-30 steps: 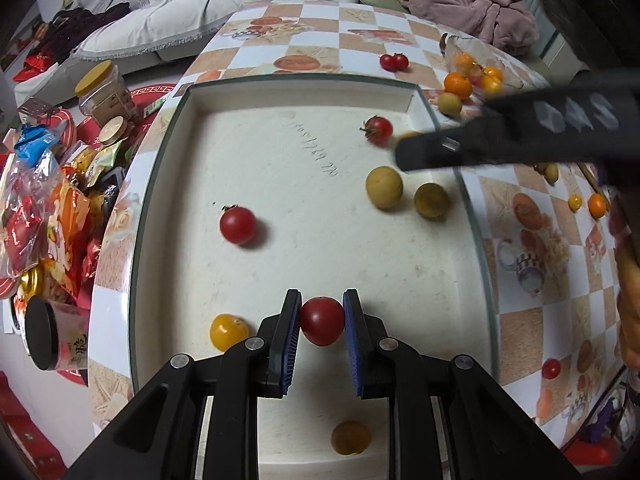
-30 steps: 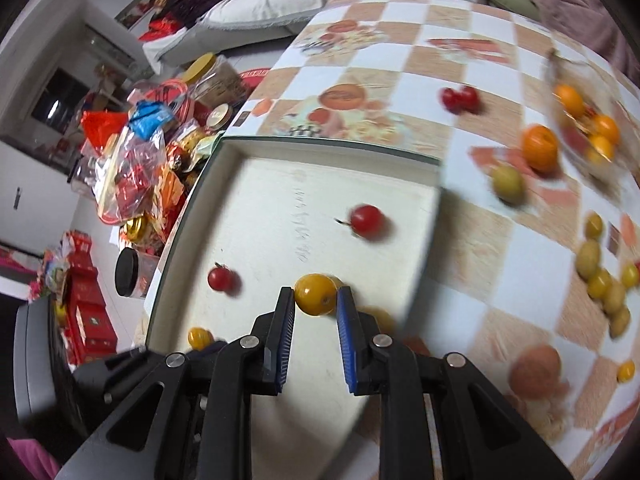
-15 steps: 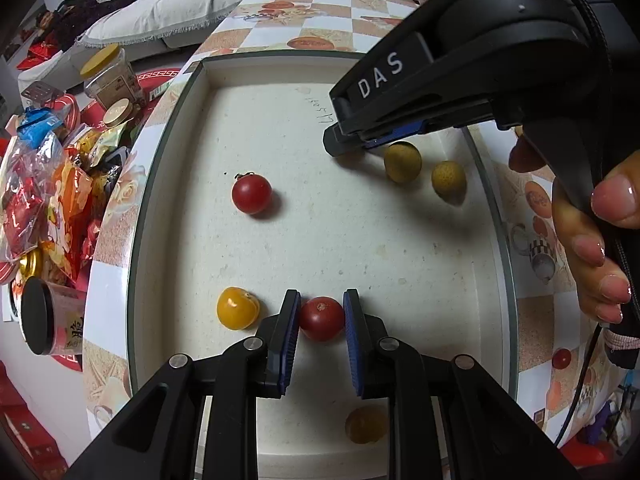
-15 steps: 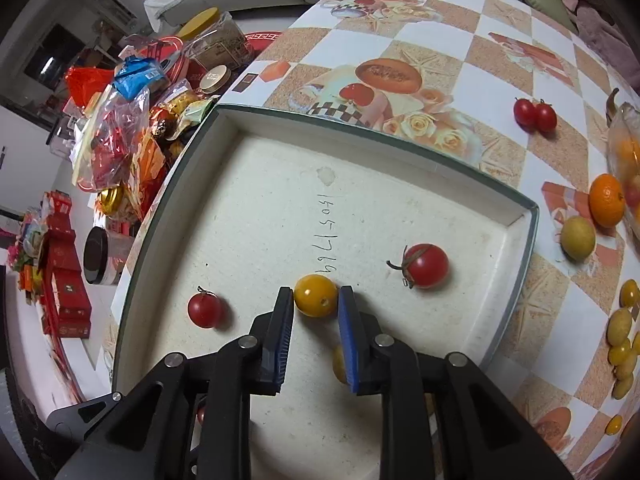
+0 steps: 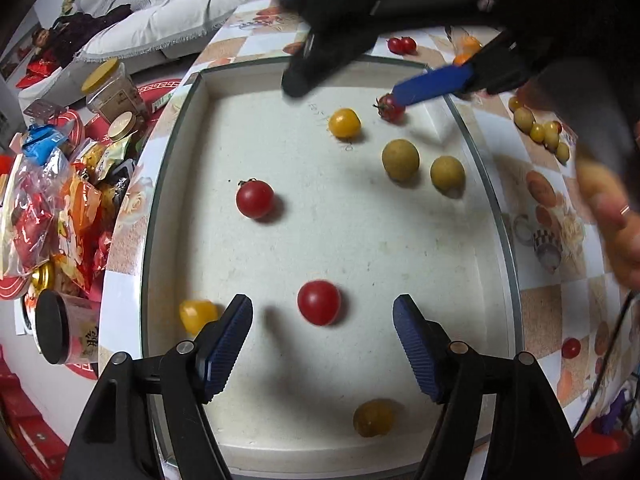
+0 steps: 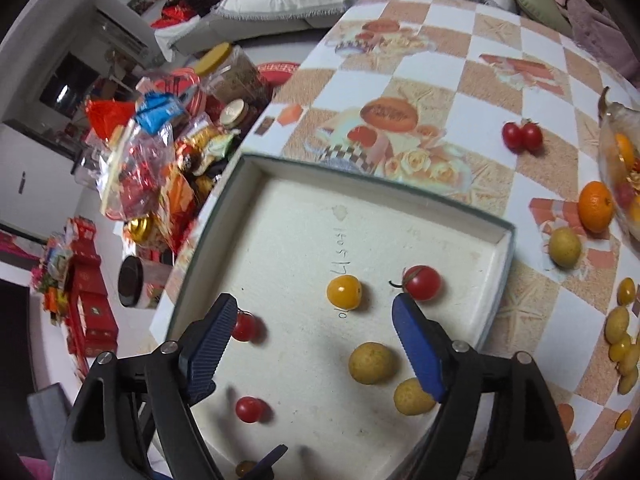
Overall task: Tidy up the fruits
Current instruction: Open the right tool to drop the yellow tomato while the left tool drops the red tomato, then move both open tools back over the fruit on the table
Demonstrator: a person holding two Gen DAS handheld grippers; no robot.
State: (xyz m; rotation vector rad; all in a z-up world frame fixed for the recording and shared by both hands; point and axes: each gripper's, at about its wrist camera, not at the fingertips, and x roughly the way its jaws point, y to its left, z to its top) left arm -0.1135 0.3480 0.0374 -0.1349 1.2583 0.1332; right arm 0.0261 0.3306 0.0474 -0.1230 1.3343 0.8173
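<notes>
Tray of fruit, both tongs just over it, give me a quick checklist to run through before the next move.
1. Left tongs let go: ok. Jaws have just been opening; the red tomato lies between the pads, untouched.
2. Right tongs let go: ok. Jaws have just been opening; the yellow tomato lies free ahead of them.
3. Released fruit inside the tray: ok, both on its floor.
4. Released fruit at rest: cannot tell, the red tomato looks slightly blurred.
5. Fruit left outside: not ok. A red pair and an orange are on the table.
6. Tongs clear of each other: ok, apart.
</notes>
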